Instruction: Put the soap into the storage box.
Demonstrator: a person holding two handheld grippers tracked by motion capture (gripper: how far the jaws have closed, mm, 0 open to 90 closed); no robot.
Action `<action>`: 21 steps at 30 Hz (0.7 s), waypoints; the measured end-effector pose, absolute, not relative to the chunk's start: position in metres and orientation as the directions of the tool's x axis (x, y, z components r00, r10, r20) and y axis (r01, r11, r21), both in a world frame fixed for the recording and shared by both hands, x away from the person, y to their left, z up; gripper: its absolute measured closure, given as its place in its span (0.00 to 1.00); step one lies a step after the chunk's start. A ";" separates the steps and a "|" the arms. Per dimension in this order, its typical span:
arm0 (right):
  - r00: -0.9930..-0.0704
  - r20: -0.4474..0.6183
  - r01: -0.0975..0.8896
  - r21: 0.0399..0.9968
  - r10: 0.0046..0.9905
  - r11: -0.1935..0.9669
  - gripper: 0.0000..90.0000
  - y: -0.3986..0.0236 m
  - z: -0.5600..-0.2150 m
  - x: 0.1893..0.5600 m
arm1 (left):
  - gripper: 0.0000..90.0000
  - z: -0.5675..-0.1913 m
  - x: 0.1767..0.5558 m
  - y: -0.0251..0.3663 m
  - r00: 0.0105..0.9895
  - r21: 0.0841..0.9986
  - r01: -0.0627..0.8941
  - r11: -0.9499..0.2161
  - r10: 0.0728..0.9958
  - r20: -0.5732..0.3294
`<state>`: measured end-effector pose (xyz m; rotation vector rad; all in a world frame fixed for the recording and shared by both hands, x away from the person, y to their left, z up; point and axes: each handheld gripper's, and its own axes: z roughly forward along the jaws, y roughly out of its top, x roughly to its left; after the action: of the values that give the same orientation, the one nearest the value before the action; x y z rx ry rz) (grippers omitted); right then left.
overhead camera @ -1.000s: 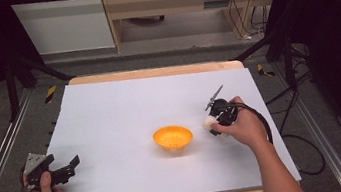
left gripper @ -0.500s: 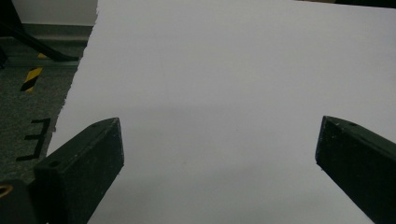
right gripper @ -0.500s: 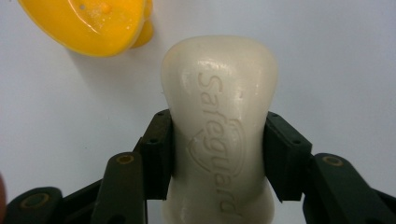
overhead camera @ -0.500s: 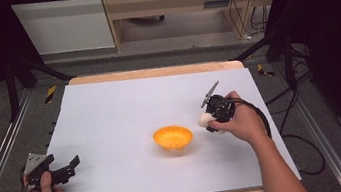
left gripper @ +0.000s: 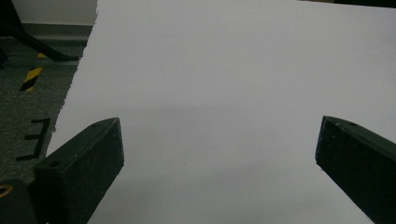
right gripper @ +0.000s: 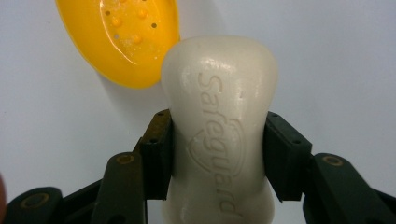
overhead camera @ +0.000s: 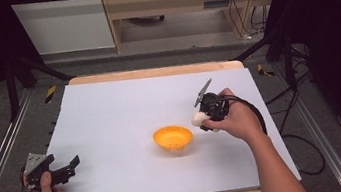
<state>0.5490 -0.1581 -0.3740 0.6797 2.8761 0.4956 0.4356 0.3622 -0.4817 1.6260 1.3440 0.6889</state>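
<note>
High view: your right gripper [overhead camera: 201,117], clamped on the soap bar [overhead camera: 198,118], sits just right of the yellow dish [overhead camera: 173,137]; left gripper [overhead camera: 65,169] far off, jaws apart. Right gripper view: soap [right gripper: 219,121] long axis pts at dish [right gripper: 121,39].

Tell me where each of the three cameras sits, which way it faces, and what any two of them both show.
High view: above the person's side, looking forward and down on the white table; both forearms, left gripper, right gripper.
Left gripper view: along its open jaws over bare table.
Right gripper view: along jaws clamping the soap bar, yellow dish behind.
Shared: high and right gripper views both show soap and dish.
</note>
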 end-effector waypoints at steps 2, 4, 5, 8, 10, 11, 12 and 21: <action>-0.892 -0.067 0.399 0.349 0.447 0.848 0.55 -0.155 -0.373 0.549 | 0.01 -0.482 0.436 0.362 0.256 0.886 0.464 -0.014 0.959 -0.119; -0.892 -0.063 0.401 0.343 0.447 0.849 0.55 -0.148 -0.371 0.548 | 0.01 -0.482 0.436 0.362 0.257 0.886 0.464 -0.015 0.959 -0.119; -0.894 -0.064 0.398 0.344 0.444 0.851 0.55 -0.146 -0.371 0.548 | 0.01 -0.482 0.436 0.362 0.257 0.886 0.464 -0.014 0.959 -0.120; -0.906 -0.071 0.368 0.351 0.417 0.861 0.55 -0.143 -0.371 0.548 | 0.01 -0.482 0.436 0.362 0.256 0.886 0.464 -0.013 0.959 -0.120; -0.907 -0.062 0.371 0.344 0.416 0.862 0.55 -0.135 -0.370 0.547 | 0.01 -0.482 0.436 0.362 0.257 0.886 0.464 -0.013 0.959 -0.120; -0.911 -0.061 0.364 0.345 0.407 0.865 0.55 -0.133 -0.370 0.547 | 0.01 -0.482 0.436 0.362 0.257 0.886 0.464 -0.013 0.959 -0.120; -0.911 -0.061 0.364 0.345 0.407 0.865 0.55 -0.133 -0.370 0.547 | 0.01 -0.482 0.436 0.362 0.257 0.886 0.464 -0.013 0.959 -0.120; -0.934 -0.061 0.311 0.354 0.353 0.882 0.55 -0.111 -0.370 0.546 | 0.01 -0.482 0.435 0.363 0.256 0.887 0.462 -0.009 0.959 -0.124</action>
<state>0.5464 -0.1111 -0.3699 0.5185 2.9275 0.5193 0.4354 0.3626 -0.4817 1.6182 1.3443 0.6868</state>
